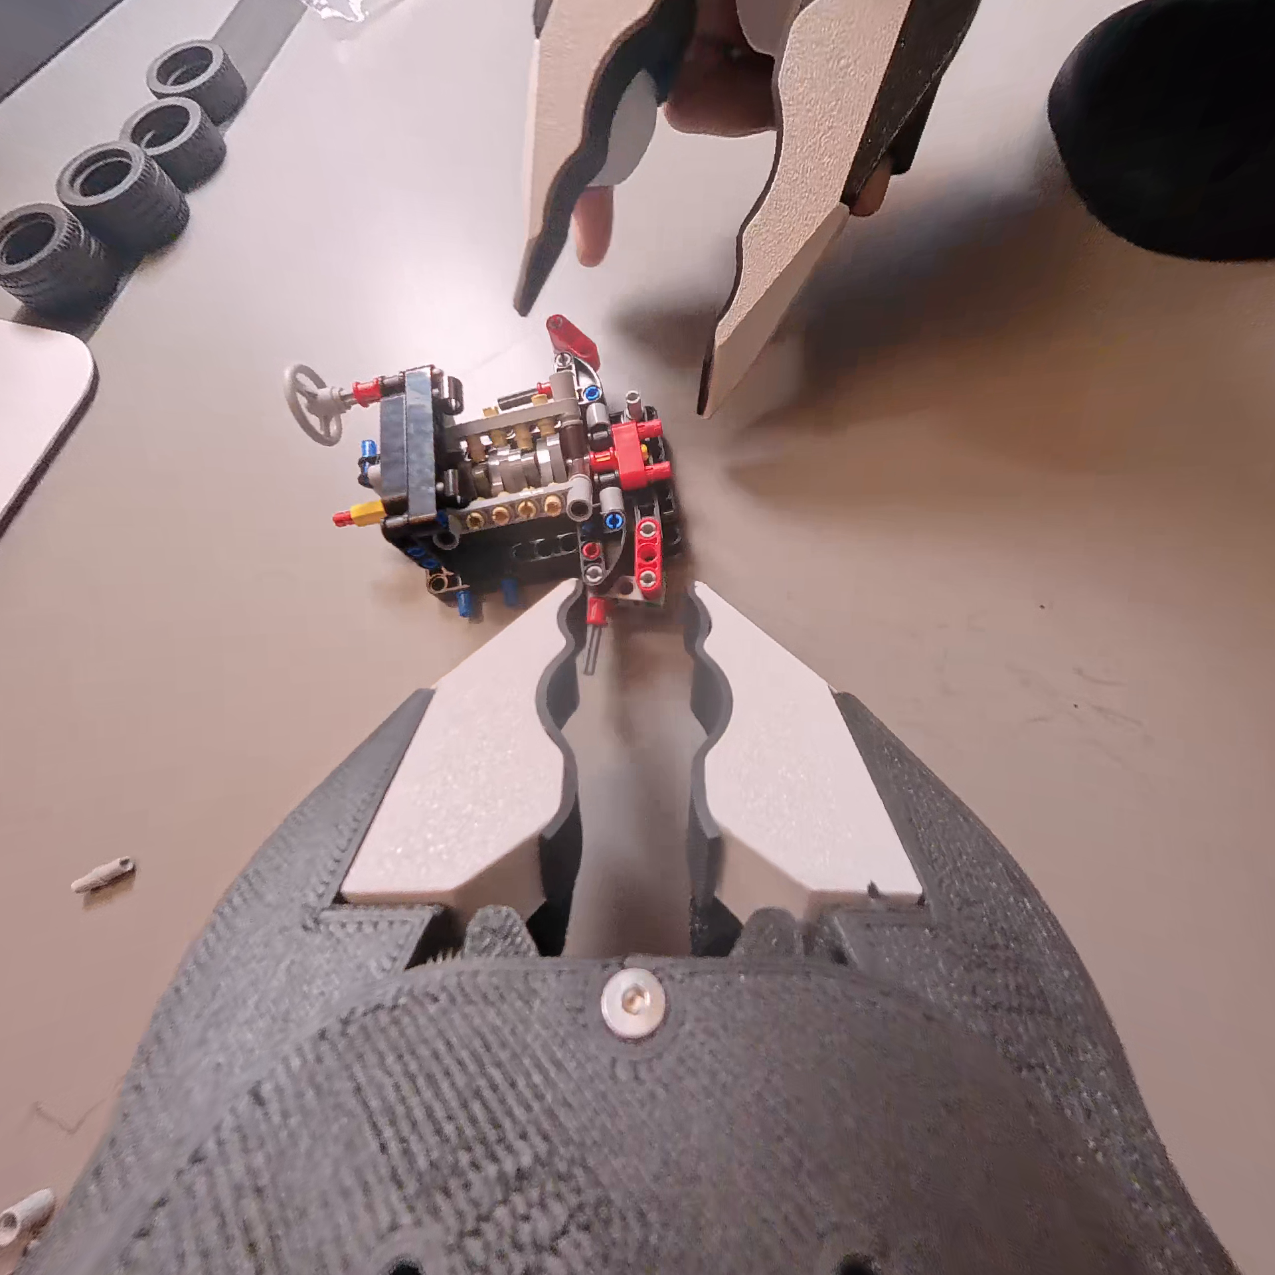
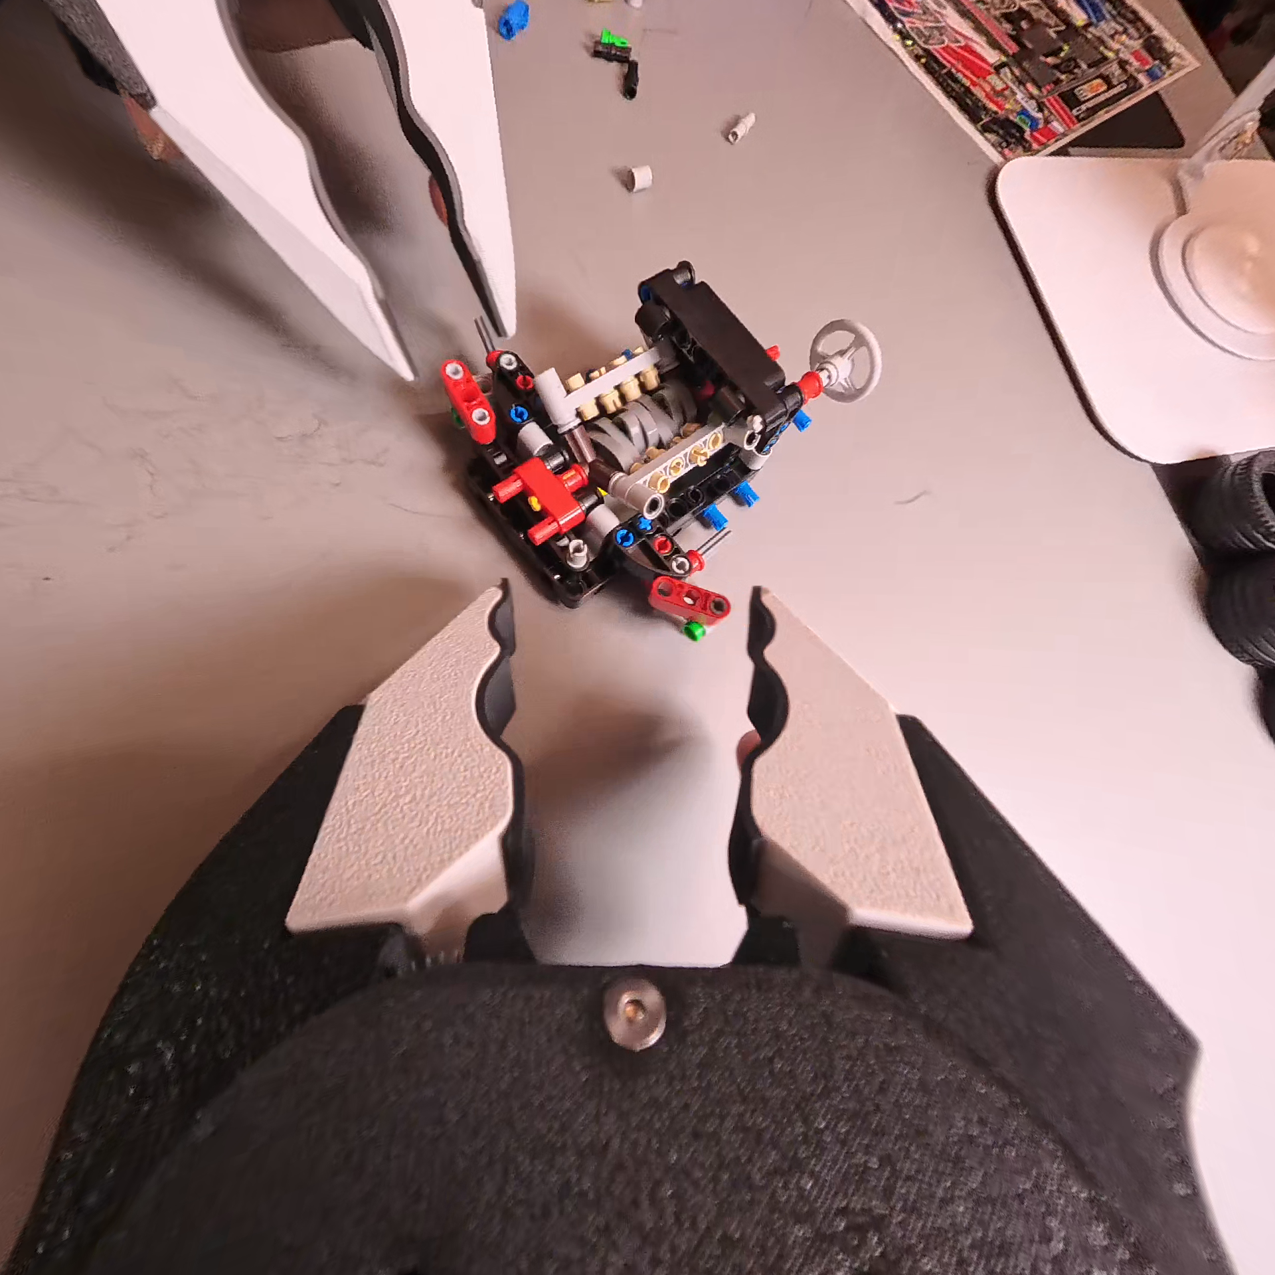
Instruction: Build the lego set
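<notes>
- Black rounded object [image 1: 1173,124], left wrist view, 2 o'clock: cut off by the right edge; kind cannot be told.
- Printed sheet [image 2: 1028,62], right wrist view, 1 o'clock: cut by the top edge.
- Black tyres [image 2: 1245,552], 3 o'clock: cropped at the right edge.
- Right gripper [image 1: 614,362], left wrist view, 12 o'clock: upper body out of frame.
- Small grey pieces [image 1: 27,1221], 8 o'clock: partly cropped, too small to identify.

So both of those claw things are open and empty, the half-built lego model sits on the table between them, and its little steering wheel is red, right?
Nearly. The steering wheel is grey, not red, as the left wrist view shows; only the pin behind it is red. The rest holds: the left gripper and right gripper are open and empty, and the lego model sits on the table between them.
</notes>
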{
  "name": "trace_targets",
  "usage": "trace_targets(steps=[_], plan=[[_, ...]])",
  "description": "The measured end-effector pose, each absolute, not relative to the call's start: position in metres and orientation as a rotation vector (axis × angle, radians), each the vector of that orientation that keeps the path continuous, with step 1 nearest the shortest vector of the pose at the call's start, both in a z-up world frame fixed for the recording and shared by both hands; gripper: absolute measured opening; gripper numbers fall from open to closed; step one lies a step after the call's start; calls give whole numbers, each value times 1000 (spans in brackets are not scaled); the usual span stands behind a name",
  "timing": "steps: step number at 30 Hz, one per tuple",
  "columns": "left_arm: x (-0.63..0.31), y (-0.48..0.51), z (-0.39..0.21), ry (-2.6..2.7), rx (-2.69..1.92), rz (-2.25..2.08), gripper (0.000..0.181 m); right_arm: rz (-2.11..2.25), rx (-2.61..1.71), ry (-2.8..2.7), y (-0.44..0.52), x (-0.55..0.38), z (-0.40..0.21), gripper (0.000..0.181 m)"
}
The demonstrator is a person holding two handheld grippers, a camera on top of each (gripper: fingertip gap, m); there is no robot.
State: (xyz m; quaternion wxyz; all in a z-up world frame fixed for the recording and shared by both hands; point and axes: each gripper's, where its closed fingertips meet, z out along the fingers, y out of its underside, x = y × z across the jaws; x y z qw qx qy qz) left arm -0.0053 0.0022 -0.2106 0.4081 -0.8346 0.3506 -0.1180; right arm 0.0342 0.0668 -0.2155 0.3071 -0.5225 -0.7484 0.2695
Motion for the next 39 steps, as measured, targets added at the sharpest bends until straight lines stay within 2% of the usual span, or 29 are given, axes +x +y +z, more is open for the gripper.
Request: trace_targets(steps=[4,6,10,15,24,30,33,39], plan=[[-5,6,-215,870,-2122,-262,32,740,-1358,-1971,72,29,-216,77],[-7,9,-219,867,-2125,-218,32,749,-1356,-1983,68,28,-220,73],[-7,10,-226,854,-2143,-219,31,743,-1340,-1999,57,31,-223,54],[-13,10,-230,859,-2152,-185,25,741,-1338,-1992,37,35,-222,50],[-18,9,-231,872,-2146,-194,25,715,-1384,-1856,60,47,-207,55],[-20,8,-233,922,-2122,-195,25,745,-1357,-1886,63,37,-219,63],[-22,9,-233,921,-2120,-179,25,730,-1316,-1940,55,35,-220,49],[-23,8,-232,917,-2128,-166,26,634,-1315,-1980,53,56,-222,43]])
